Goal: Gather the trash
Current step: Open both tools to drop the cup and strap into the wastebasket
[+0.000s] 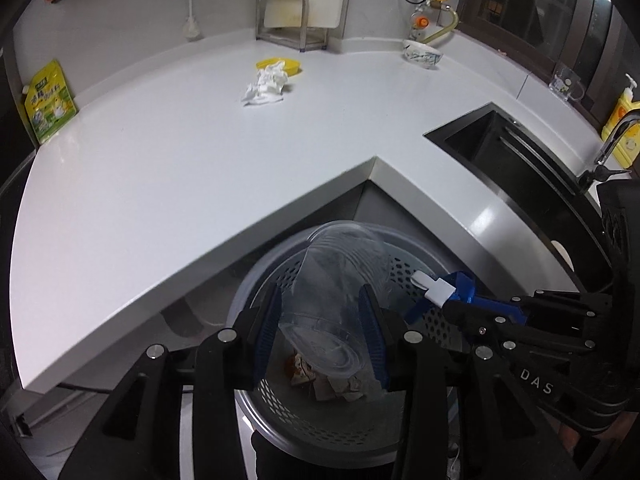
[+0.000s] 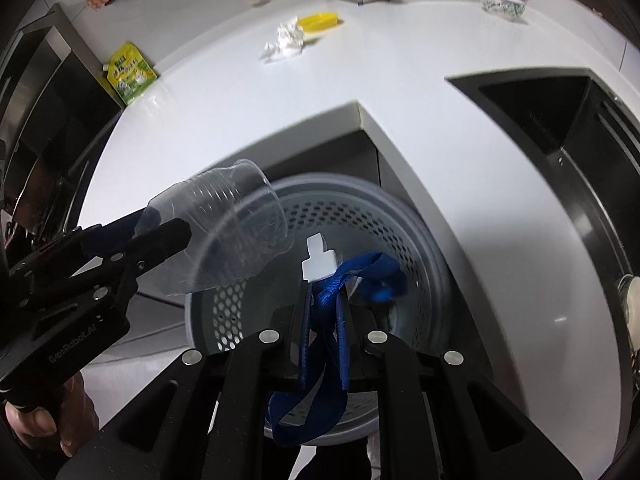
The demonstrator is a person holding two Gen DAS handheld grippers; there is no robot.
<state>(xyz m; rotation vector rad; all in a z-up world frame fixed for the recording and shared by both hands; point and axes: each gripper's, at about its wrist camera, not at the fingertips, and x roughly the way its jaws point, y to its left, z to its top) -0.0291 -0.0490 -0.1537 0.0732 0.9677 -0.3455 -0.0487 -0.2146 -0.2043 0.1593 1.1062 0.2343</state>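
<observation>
My left gripper (image 1: 322, 300) is shut on a clear plastic cup (image 1: 340, 276) and holds it over the grey perforated bin (image 1: 404, 276); the cup also shows in the right wrist view (image 2: 236, 236). My right gripper (image 2: 324, 292) is shut on a blue ribbon (image 2: 328, 292) with a white clip (image 2: 318, 260), over the bin (image 2: 400, 224). The ribbon and clip show in the left wrist view (image 1: 460, 288). Paper scraps (image 1: 332, 384) lie in the bin. A crumpled white tissue (image 1: 266, 86) and a yellow piece (image 1: 288, 65) lie on the white counter (image 1: 180, 152).
A green pouch (image 1: 50, 102) leans at the counter's left. A patterned bowl (image 1: 422, 53) stands at the back right. A black sink (image 1: 516, 156) with a tap (image 1: 612, 140) and a yellow soap bottle (image 1: 622, 120) is on the right. A metal rack (image 1: 288, 16) stands at the back.
</observation>
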